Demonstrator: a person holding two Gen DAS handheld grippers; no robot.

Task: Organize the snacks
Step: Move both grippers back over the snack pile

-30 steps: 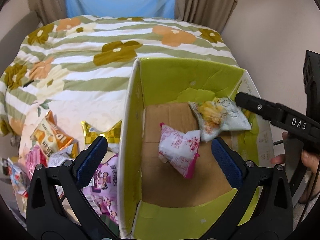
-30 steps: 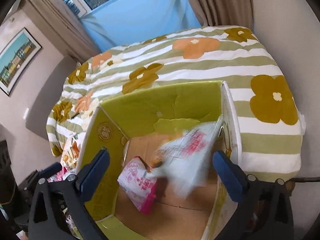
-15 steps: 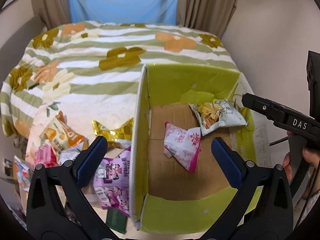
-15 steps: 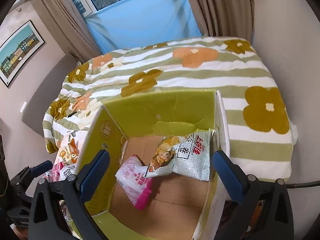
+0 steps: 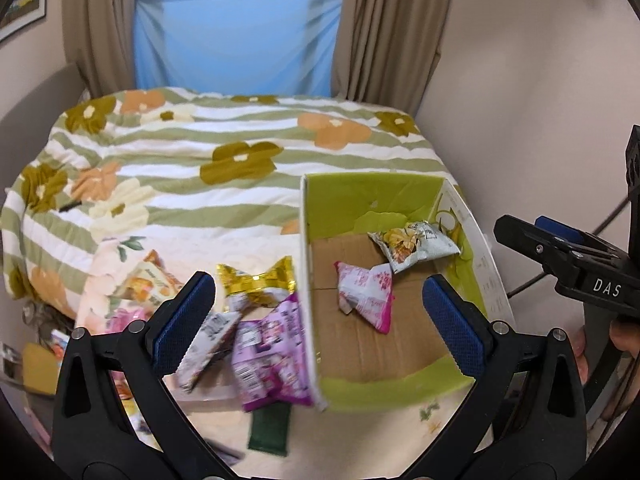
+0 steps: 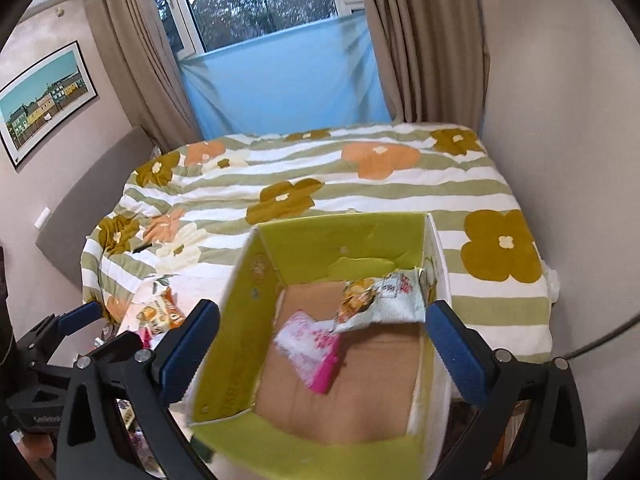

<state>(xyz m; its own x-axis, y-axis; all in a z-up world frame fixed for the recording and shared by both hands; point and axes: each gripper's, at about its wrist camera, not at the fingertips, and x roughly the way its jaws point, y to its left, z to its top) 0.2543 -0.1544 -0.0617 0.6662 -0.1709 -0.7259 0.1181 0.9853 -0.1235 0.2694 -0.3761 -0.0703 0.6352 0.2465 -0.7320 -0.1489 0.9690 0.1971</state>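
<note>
My left gripper (image 5: pixel 318 314) and right gripper (image 6: pixel 322 342) both gape wide with nothing between their fingers. At centre right of the left view, the green box (image 5: pixel 376 196) holds a pink packet (image 5: pixel 366 294) and a grey-white chip bag (image 5: pixel 414 244). More snack packets (image 5: pixel 264 332) lie lower left of it on the floral bedspread (image 5: pixel 192 184).

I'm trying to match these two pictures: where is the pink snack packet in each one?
Left wrist view: pink snack packet lies right of centre on the box floor.
Right wrist view: it sits near centre.
Shared landmark: the grey-white packet beside it, in the green box.
</note>
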